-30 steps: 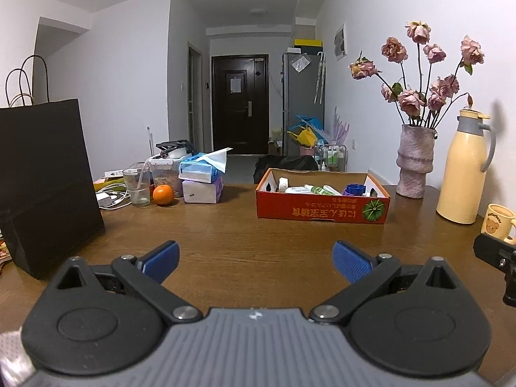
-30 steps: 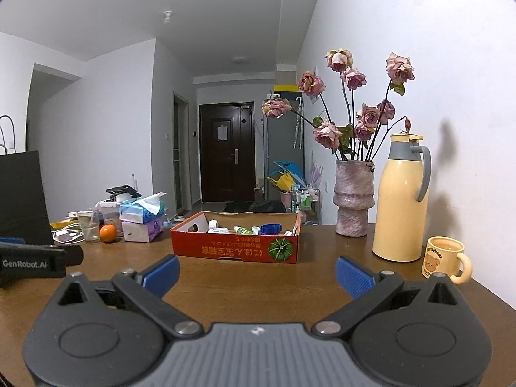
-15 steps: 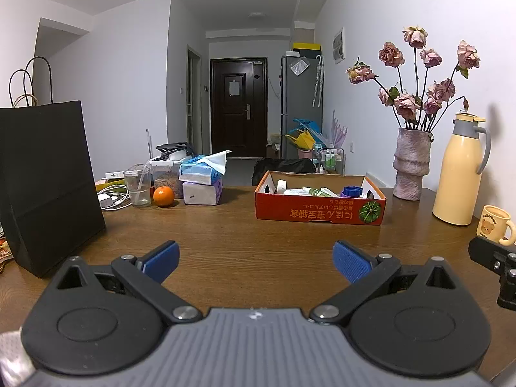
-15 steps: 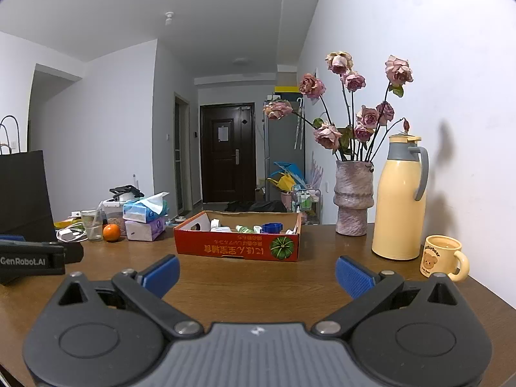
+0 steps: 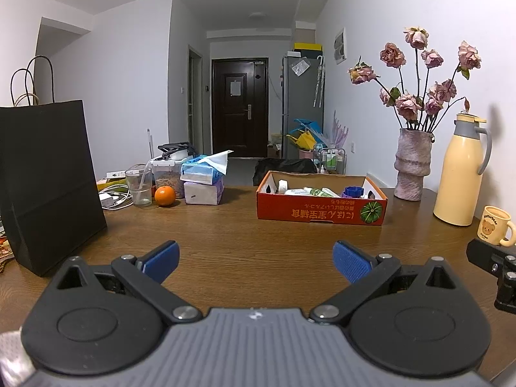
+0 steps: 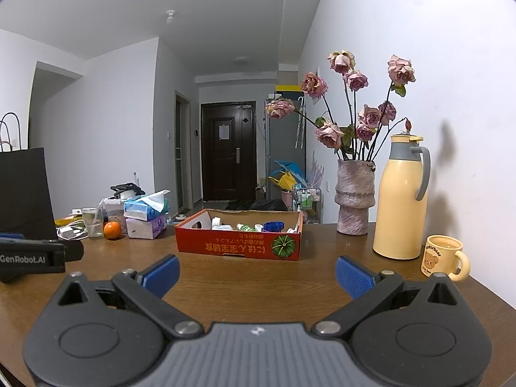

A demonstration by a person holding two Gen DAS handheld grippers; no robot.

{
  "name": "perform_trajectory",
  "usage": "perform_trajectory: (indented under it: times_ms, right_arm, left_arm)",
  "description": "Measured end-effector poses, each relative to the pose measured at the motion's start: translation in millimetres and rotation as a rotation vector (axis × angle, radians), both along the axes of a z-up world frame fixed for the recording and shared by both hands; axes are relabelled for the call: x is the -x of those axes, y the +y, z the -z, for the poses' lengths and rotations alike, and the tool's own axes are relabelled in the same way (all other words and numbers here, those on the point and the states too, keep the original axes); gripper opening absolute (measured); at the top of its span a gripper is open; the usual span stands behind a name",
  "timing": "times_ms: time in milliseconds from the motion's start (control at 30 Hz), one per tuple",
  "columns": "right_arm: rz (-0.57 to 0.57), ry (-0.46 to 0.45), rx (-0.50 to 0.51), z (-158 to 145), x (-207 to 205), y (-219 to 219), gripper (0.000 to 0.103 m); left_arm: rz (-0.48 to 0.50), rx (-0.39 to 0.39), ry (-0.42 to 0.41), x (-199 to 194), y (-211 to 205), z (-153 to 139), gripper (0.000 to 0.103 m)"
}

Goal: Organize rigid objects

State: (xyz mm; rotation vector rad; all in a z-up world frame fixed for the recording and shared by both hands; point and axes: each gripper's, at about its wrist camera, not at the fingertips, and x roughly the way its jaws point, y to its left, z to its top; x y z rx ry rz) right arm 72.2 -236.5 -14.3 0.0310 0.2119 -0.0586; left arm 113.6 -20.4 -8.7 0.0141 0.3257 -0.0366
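Grippers both empty: left gripper [image 5: 254,259] low centre of its frame with jaws spread wide, right gripper [image 6: 256,272] likewise wide apart with nothing between the blue pads. Shallow red cardboard box [image 5: 321,208] with a green pumpkin print sits mid-frame on the brown wooden table [image 5: 225,245], well ahead of both tools. Inside it: white tape roll [image 5: 283,185], white-and-green tube [image 5: 317,192], blue screw cap [image 5: 353,191], other small bits too small to tell. Table in front of the box is bare, so the scene fits either items already gathered in the box or items waiting to be taken out and sorted; can't settle which. Whatever comes, judged: approach over the near box wall from above, keep pads clear of the cardboard rim, pinch one item at a time, since they lie crowded. Watch the right of frame: pink ribbed ceramic vase [image 6: 354,204] of dried roses, tall yellow thermos jug [image 6: 401,206], yellow bear mug [image 6: 443,256] all stand near the right gripper.
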Motion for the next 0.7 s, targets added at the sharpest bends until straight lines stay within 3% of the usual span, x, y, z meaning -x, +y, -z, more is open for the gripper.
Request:
perform_trajectory:
  times_ms: [700]
  right_arm:
    - [-0.004, 0.007, 0.003, 0.8, -1.7, 2.8, 0.103]
  left_arm:
    - [0.001, -0.003, 0.004, -1.3, -0.5, 1.3, 0.103]
